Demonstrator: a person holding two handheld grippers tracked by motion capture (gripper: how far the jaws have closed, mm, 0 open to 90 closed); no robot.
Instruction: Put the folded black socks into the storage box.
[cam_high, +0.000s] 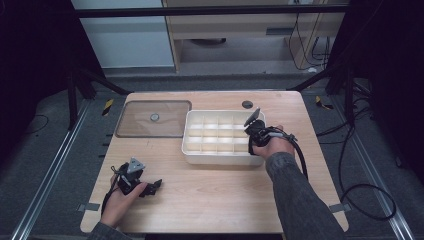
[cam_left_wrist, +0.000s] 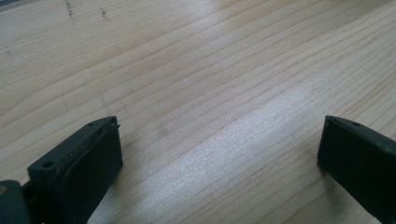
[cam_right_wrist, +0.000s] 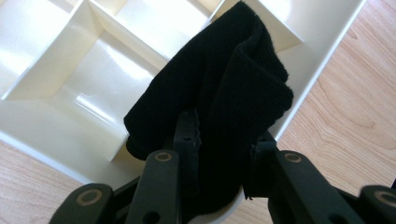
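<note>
Right gripper (cam_right_wrist: 219, 144) clamps a folded black cloth (cam_right_wrist: 219, 84) over the tray (cam_right_wrist: 70, 88), hiding its near-right compartments; left gripper (cam_left_wrist: 219, 144) gapes wide, nothing between, near-left of tray

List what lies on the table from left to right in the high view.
Left gripper → clear lid → white divided tray → right gripper holding a black cloth.

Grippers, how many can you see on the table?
2. The left gripper rests near the table's front left; the right gripper holds a black cloth over the tray.
</note>
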